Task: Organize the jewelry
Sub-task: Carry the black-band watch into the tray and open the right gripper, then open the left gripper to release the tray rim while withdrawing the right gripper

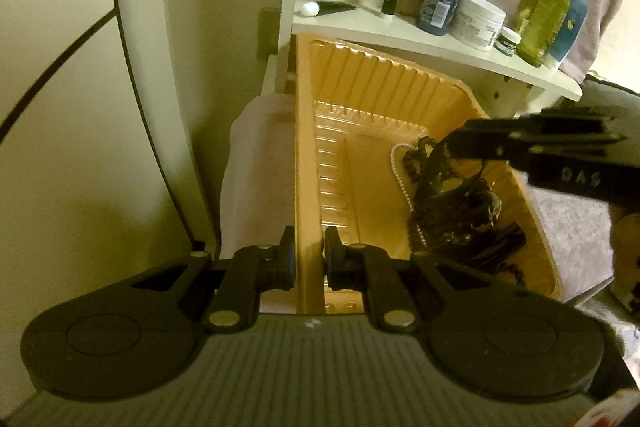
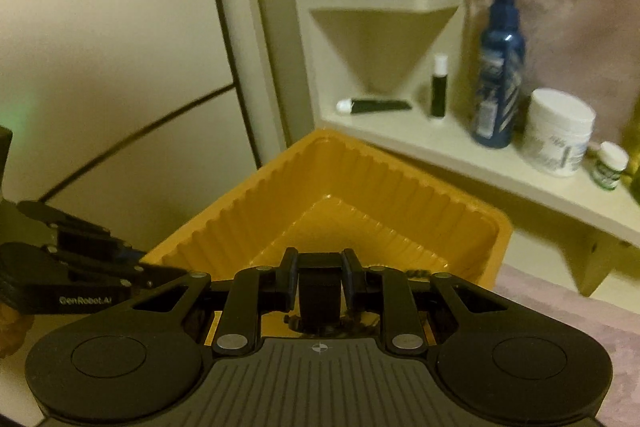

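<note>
The left claw [image 1: 309, 254] is clenched on the near wall of the orange tray [image 1: 308, 155] to steady it, while the right claw [image 2: 320, 267], grasping what looks like a dark necklace [image 1: 436, 163], lifts it from the tangled jewelry [image 1: 456, 219] inside that tray.

Black grippers [image 2: 319, 269], silver pivot screws, ribbed grey base, "GenRobot.AI" lettering
</note>
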Available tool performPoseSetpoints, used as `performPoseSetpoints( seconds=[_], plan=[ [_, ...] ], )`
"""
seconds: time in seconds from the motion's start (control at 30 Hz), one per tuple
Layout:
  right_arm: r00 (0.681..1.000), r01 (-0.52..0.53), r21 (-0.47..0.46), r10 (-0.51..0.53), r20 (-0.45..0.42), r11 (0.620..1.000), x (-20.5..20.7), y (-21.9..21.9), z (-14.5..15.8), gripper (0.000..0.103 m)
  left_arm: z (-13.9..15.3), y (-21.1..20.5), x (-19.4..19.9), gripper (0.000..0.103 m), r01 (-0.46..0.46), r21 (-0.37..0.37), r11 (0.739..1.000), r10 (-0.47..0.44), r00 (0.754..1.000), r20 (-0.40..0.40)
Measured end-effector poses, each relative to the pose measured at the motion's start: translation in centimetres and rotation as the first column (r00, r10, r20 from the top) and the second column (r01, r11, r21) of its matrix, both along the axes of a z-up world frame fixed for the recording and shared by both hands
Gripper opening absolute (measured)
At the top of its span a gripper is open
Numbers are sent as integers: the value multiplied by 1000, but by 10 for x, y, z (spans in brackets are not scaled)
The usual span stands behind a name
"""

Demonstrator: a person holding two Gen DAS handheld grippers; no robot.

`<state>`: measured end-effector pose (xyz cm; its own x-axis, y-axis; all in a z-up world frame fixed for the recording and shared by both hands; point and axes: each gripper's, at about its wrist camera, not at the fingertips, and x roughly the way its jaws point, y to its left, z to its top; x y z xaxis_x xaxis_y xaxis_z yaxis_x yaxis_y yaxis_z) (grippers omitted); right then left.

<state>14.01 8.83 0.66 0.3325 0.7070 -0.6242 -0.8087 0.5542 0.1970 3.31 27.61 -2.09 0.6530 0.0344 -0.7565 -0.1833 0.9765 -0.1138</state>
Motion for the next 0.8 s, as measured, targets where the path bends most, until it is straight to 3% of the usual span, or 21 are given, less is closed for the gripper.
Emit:
performPoseSetpoints(
  seconds=[0.33,0.5,0.57,0.7,0.73,0.8],
  plan=[
    [999,-40,-51,40,4,998,-9,12,-16,23,5,12,-11,18,-31,-53,998,33,998,48],
    [999,-48,-43,49,17,998,-18,12,-13,23,14,11,-18,31,-37,-58,998,42,996,80],
    [999,-42,-37,43,26,998,-19,11,-11,24,18,10,-20,33,-43,-55,998,48,995,89],
    [999,-1,-12,1,51,1000,-25,-1,-3,58,25,7,-27,39,-59,-41,997,63,993,103],
    [998,12,-4,-12,57,1000,-27,-6,-1,61,28,7,-29,41,-66,-37,997,70,992,109],
    [998,37,2,-37,59,999,-31,-15,2,63,34,5,-35,57,-78,-35,996,82,989,125]
  ],
)
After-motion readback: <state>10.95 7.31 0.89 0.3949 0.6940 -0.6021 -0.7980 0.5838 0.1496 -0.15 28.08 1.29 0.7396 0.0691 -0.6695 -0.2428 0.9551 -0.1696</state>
